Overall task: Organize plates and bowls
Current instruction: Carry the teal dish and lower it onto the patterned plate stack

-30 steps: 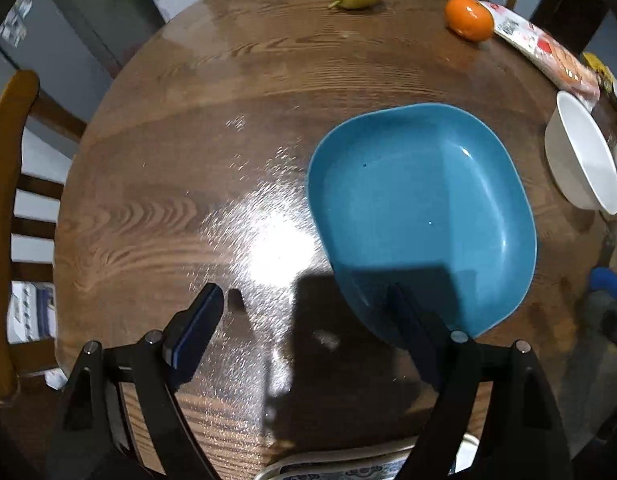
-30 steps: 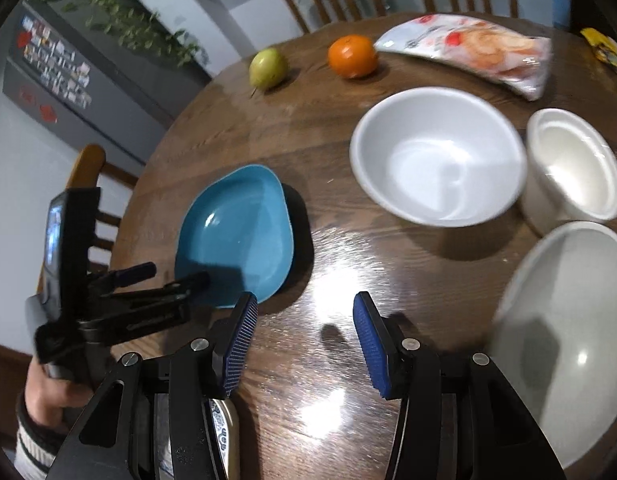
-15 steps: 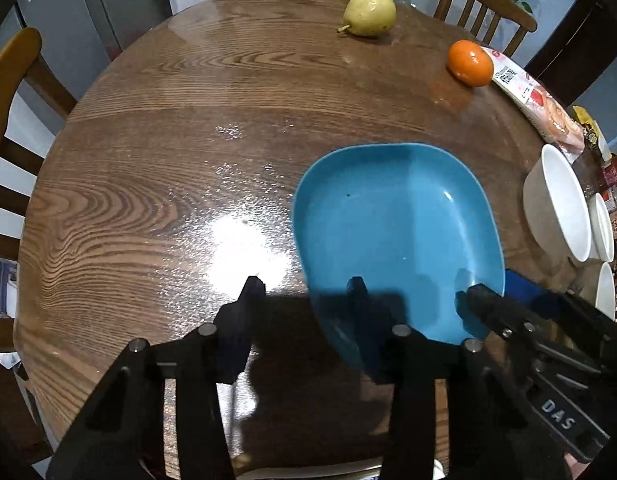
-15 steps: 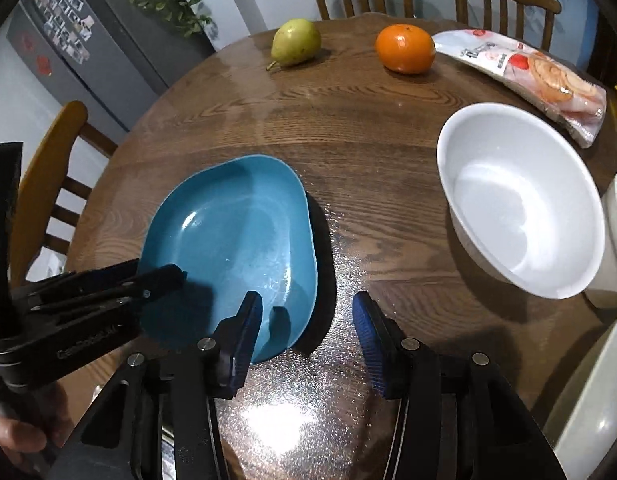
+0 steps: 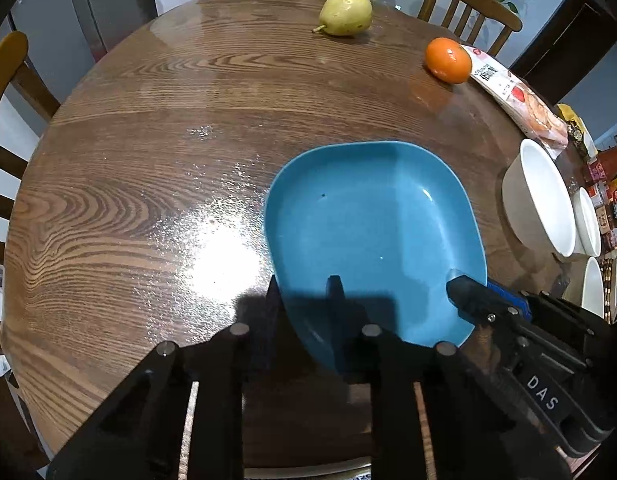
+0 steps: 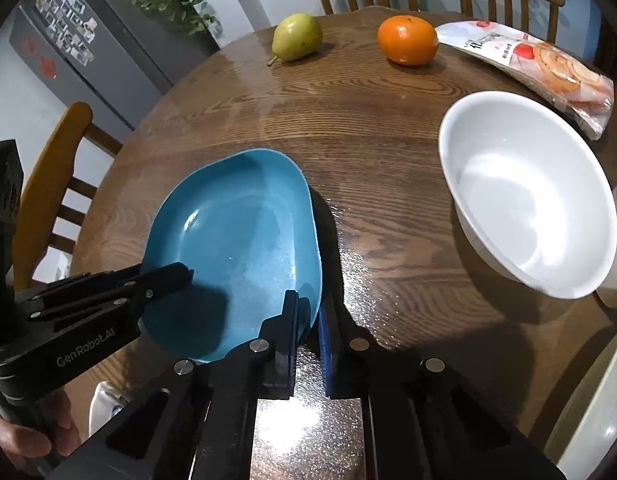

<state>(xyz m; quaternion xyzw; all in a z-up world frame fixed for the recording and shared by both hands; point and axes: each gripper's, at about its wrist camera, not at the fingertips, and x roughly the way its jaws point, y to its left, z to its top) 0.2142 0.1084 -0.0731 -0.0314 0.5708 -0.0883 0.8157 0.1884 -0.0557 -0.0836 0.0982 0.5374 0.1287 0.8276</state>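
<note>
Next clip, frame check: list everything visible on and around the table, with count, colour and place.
table: one, brown wood, round
plate: one, blue, near edge, rim between both claws
bowls: at least three, white, right side
pear: one, yellow-green, far edge
orange: one, far edge, right of pear
snack packet: one, white and red, beside orange
chairs: several, wooden, around table
left claw: black, closing on plate rim
right claw: blue pads, shut on plate rim
</note>
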